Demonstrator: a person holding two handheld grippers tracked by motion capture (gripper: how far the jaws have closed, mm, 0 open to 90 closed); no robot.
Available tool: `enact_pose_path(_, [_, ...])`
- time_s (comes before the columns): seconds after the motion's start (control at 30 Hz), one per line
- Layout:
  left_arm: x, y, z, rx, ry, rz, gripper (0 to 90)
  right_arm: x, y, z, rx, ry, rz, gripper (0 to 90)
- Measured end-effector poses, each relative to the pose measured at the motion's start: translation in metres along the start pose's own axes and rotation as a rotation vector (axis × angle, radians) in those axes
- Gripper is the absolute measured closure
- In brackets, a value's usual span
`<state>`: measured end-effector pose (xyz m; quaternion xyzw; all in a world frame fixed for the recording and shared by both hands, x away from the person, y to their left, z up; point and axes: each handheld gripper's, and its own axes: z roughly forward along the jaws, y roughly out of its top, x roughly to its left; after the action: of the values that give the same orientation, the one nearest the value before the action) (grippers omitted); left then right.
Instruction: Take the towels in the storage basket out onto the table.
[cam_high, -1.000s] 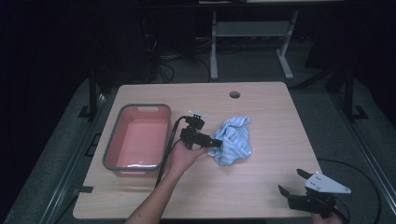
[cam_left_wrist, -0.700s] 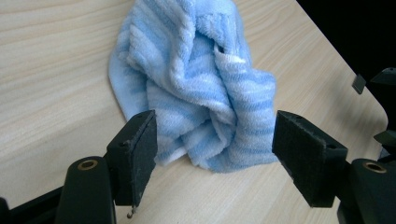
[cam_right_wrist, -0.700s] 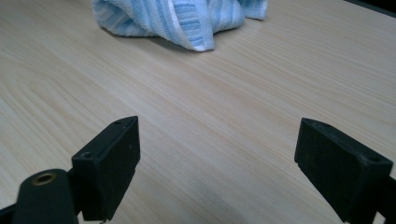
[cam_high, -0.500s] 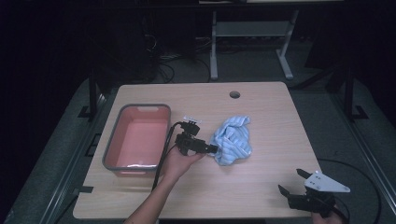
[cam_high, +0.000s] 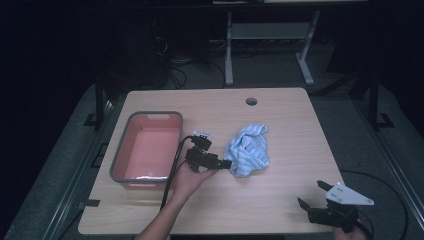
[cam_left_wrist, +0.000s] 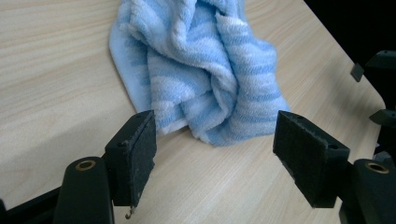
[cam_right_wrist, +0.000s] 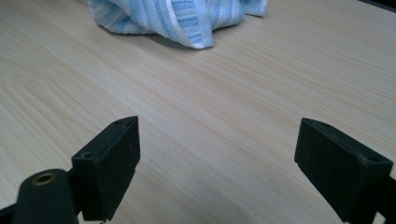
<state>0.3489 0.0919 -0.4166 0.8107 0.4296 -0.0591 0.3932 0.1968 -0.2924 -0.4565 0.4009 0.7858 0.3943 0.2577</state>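
Left gripper (cam_left_wrist: 212, 154) — we have edged it closer, jaws spread before towel (cam_left_wrist: 201, 70); right gripper (cam_right_wrist: 217, 163) spread, idle.

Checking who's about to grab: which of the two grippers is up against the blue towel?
The left gripper, jaws open at the striped towel's near edge. The right gripper sits apart at the table's front right corner.

Your left gripper (cam_high: 224, 163) & right gripper (cam_high: 312, 196): black, blocky jaws w/ textured pads (cam_left_wrist: 139, 151), brass-ringed holes. Black cable (cam_high: 172, 172) trails from left; grey three-cornered plate (cam_high: 348, 194) tops right. Forearm bare, no sleeve.
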Motion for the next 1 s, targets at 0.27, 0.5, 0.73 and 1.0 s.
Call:
enact_pose_path(0.27, [-0.002,-0.009,-0.002,0.006,0.000,0.013,29.6,0.000,0.000,0.001,0.002,0.001,-0.003,13.6])
enact_pose_path(0.5, [-0.004,-0.019,0.000,0.019,-0.005,0.021,29.1,0.000,0.000,0.002,0.005,0.003,-0.011,13.6])
enact_pose_path(0.73, [-0.007,-0.026,-0.001,0.024,-0.015,0.028,29.0,0.001,0.000,0.002,0.004,0.001,-0.008,13.6])
enact_pose_path(1.0, [-0.006,-0.034,-0.004,0.010,-0.032,0.032,28.8,0.001,0.000,0.002,0.010,0.001,0.002,13.6])
